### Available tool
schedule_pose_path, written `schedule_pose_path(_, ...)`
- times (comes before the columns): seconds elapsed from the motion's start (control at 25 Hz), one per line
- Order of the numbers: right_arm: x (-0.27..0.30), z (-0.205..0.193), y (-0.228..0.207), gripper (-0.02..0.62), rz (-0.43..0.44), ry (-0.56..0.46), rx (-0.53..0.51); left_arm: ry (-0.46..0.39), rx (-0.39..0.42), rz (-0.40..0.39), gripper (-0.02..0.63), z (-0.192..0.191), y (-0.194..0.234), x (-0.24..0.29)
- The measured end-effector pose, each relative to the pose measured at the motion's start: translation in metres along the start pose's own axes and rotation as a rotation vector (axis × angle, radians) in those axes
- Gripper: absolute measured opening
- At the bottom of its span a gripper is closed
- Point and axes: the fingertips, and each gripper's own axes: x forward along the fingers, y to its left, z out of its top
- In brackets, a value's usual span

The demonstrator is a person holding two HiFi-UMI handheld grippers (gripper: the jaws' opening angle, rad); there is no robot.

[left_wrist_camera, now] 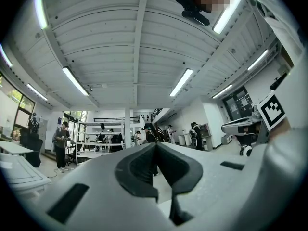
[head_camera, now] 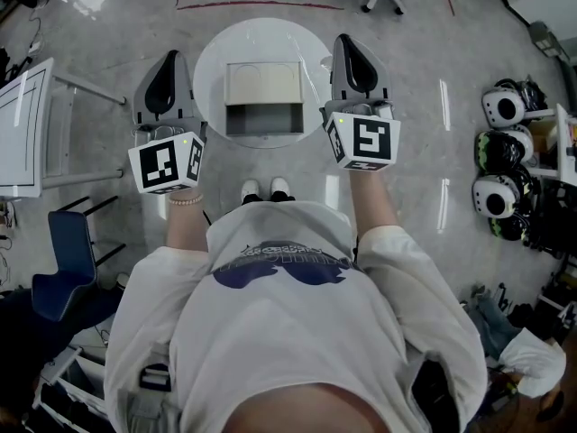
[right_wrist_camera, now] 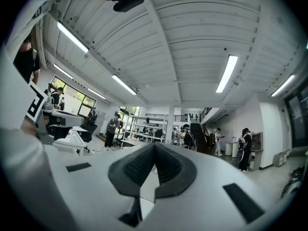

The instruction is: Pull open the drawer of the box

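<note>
A round white table (head_camera: 209, 70) stands on a glossy grey floor (head_camera: 433, 70) in a large workshop hall, with a blue chair (head_camera: 63, 251) near left, well apart from it. On the table rests the beige rectangular box (head_camera: 261, 81), its drawer (head_camera: 263, 120) pulled out on the near side. The left claw (head_camera: 169, 61) and right claw (head_camera: 350, 43) flank the table, tilted upward, each with its jaws closed tip to tip on nothing.

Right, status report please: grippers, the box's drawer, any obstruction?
Left gripper shut, empty, left of box. Right gripper shut, empty, right of box. Drawer stands pulled out. Nothing blocks it.
</note>
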Motion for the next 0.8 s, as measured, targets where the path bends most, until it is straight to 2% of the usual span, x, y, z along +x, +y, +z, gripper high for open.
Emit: schedule_pose_path(0.8, 0.0, 0.006, 0.007, -0.005, 0.01, -0.005, -0.023, -0.006, 0.001, 0.016, 0.006, 0.002, 0.013, -0.008)
